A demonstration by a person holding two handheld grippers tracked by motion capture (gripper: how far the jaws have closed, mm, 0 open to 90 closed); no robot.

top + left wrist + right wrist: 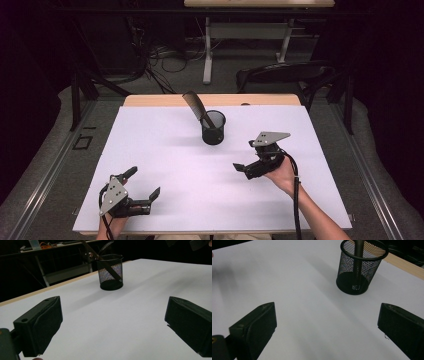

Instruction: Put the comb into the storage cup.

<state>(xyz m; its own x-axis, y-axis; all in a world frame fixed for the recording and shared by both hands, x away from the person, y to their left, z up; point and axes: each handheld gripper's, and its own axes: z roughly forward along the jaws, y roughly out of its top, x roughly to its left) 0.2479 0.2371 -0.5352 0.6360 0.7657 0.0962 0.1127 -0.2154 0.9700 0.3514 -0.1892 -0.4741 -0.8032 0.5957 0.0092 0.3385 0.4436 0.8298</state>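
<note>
A comb (194, 104) leans in the black cup (213, 128) mid-frame. Both the left gripper (145, 186) and the right gripper (244, 156) have wide-open, empty jaws.

left claw (142, 184): black, grey three-cornered plate (small holes) | right claw (243, 168): same, black cable trailing

Black wire-mesh pen cup (213, 128): round, upright, open top, solid dark base; stands on white table surface just above centre of high view, toward far wooden edge. Upper centre of left gripper view (110, 272); upper right of right gripper view (359, 267).

Dark comb (195, 105): long, flat, slightly curved; lower end inside cup, leans against rim, upper end tilted up-left in high view, well clear of rim.
</note>
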